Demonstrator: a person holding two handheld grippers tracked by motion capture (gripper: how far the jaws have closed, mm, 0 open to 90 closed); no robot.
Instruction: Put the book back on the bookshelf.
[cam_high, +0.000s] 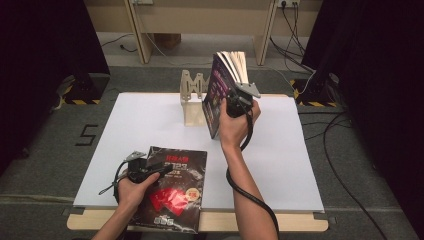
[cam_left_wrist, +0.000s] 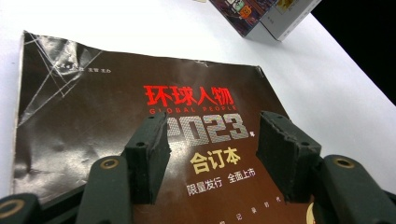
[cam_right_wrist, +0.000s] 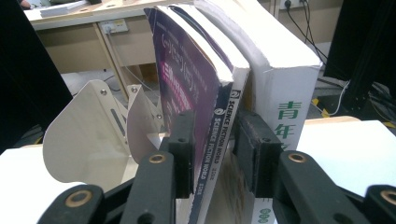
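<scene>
Left tool (cam_high: 161, 169) rests over the dark magazine (cam_high: 176, 192), which lies flat at the near edge of the tabletop (cam_high: 125, 125), well short of the wooden book stand (cam_high: 192, 102); the left gripper view has its jaws standing apart above the cover with nothing between the pads, so open, holding nothing. Farther in, just right of the stand, the right tool (cam_high: 226, 102) is partly closed on the purple paperback (cam_high: 216, 95), held upright and tilted, its lower corner near or on the tabletop. In the right gripper view one pad presses the purple cover, the other sits between this book and a thicker white book (cam_right_wrist: 285, 79) beside it. Risks, as I judge them: the grip is low near the spine, so the pages fanning at the top could flop and twist the book loose; the tilt could tip it against the stand. The paperback: glossy purple cover, white spine lettered "Science Fiction World", cream page edges splayed.
</scene>
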